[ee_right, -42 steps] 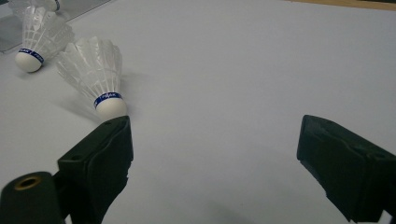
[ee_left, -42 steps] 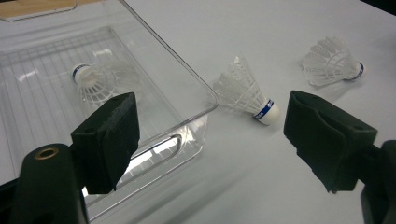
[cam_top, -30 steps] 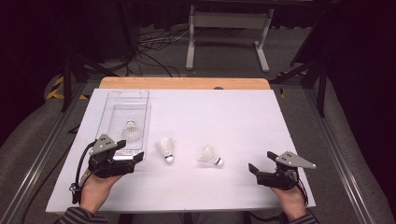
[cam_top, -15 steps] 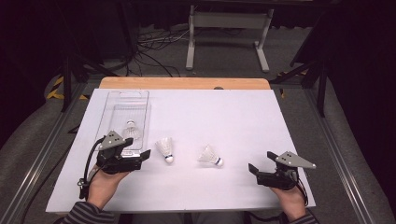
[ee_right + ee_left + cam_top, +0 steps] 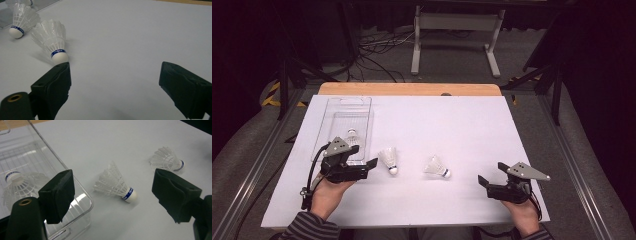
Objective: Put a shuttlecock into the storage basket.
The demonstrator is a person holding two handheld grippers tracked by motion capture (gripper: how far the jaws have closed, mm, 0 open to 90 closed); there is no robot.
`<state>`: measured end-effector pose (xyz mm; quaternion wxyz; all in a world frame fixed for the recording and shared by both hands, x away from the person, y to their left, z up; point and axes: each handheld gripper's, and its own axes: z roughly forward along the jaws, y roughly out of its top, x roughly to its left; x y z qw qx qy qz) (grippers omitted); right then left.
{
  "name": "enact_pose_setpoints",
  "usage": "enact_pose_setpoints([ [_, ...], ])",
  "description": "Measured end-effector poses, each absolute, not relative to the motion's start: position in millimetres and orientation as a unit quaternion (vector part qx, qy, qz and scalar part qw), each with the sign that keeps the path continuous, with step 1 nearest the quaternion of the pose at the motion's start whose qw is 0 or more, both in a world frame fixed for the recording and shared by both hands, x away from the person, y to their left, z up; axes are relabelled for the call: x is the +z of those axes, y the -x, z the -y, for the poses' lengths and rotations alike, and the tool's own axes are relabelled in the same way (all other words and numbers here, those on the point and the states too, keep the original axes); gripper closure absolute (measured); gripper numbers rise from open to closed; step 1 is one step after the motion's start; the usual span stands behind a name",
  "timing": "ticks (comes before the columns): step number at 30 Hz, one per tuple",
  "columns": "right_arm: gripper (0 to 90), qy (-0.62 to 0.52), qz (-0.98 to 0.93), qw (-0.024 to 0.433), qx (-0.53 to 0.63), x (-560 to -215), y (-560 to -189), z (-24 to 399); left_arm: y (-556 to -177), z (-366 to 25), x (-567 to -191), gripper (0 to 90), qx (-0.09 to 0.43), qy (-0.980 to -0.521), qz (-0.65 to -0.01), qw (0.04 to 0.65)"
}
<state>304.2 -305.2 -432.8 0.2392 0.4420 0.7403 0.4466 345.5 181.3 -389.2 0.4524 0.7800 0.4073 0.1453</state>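
Both grippers stand wide open, grasping nothing. Left gripper (image 5: pixel 371 164) hovers just beside near shuttlecock (image 5: pixel 388 160). Right gripper (image 5: pixel 484 181) rests apart from far shuttlecock (image 5: pixel 436 166).

Blue band with white lettering around the cork of each shuttlecock. On the middle shuttlecock (image 5: pixel 117 185), band at centre of the left gripper view, letters too small to read. On the right shuttlecock (image 5: pixel 51 37), upper left of the right gripper view, roughly "PEAK", uncertain. On the shuttlecock in the box (image 5: pixel 21 185), left edge, blurred print.
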Motion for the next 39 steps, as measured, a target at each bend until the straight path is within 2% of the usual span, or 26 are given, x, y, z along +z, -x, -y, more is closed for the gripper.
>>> enact_pose_setpoints([
  [39, 11.1, -0.44, -0.741, 0.238, 0.447, -433, -304, 305, -363, -160, -380, 19.6, 0.138, -0.792, -0.394, 0.446],
])
